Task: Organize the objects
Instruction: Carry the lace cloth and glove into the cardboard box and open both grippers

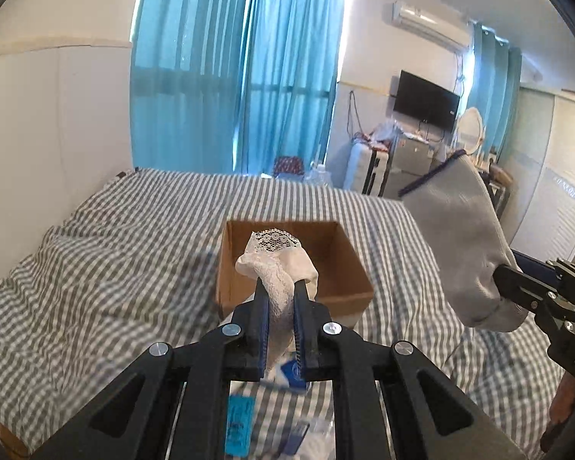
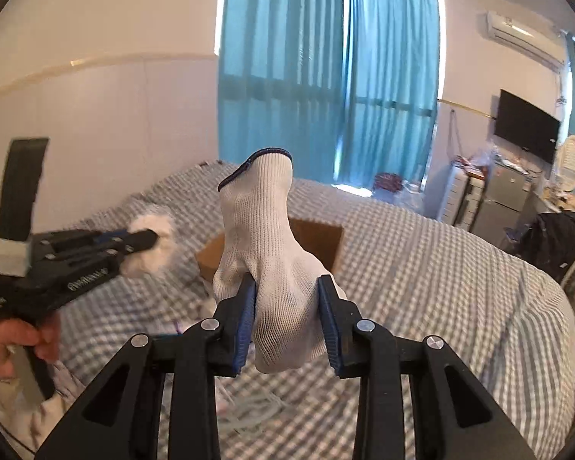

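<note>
Right now both grippers are up over the bed (image 1: 96, 268), each carrying something soft. Left gripper (image 1: 279, 295) has its jaws pressed together on a white lace sock (image 1: 276, 260), held just above the near edge of the cardboard box (image 1: 349, 291). Right gripper (image 2: 287, 299) pinches a white knit glove (image 2: 268, 237) low down, its dark-edged cuff standing up, also near the box. Both look light and floppy; a bunched fold seems the safest hold, since thin fabric could slip free

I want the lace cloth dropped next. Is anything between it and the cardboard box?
Nothing visible. The left gripper holds the lace cloth just before the open cardboard box; the glove hangs off right.
</note>
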